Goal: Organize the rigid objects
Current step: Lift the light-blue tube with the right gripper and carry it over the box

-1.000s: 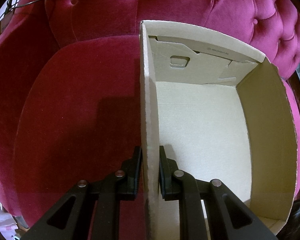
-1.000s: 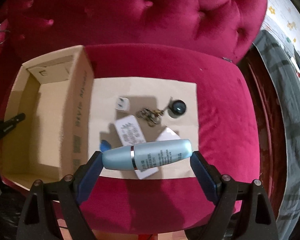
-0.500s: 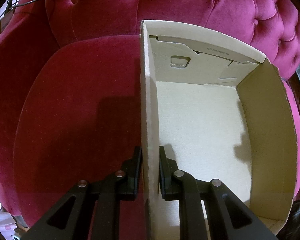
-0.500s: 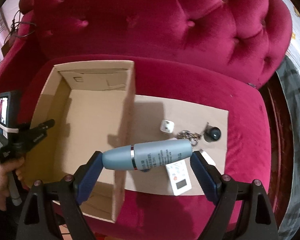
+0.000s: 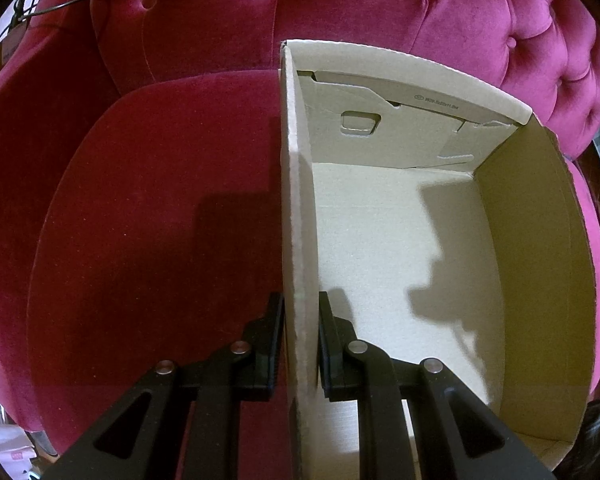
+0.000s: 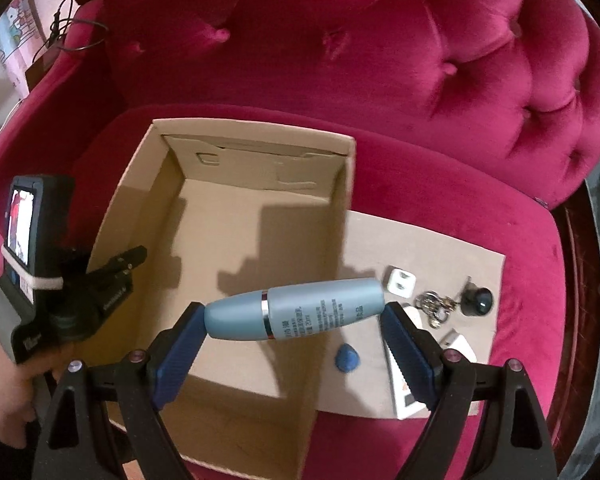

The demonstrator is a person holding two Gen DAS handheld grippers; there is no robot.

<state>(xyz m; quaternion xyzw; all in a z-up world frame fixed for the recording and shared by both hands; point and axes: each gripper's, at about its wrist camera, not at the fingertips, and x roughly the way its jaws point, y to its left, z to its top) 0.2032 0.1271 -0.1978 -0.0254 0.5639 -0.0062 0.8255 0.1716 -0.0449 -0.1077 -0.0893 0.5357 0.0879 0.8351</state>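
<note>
An open cardboard box (image 6: 256, 136) (image 5: 540, 240) sits on a red velvet sofa. My left gripper (image 5: 300, 340) is shut on the box's left wall (image 5: 296, 240), one finger outside and one inside; it also shows at the left in the right wrist view as the left gripper (image 6: 134, 256). My right gripper (image 6: 292, 316) is shut end to end on a light-blue bottle (image 6: 296, 314), which lies crosswise above the box's right wall. The bottle's cap end hangs over the box interior.
To the right of the box, a flat cardboard sheet (image 6: 440, 248) carries a white plug adapter (image 6: 400, 282), a bunch of keys (image 6: 434, 306), a small black round object (image 6: 478, 300), a blue piece (image 6: 347, 358) and a white device (image 6: 404, 392). A person's hand (image 6: 8, 392) holds the left gripper.
My right gripper has carried the bottle leftward from over the cardboard sheet to over the box's right wall. Its shadow now falls on the box floor. The left gripper has kept still.
</note>
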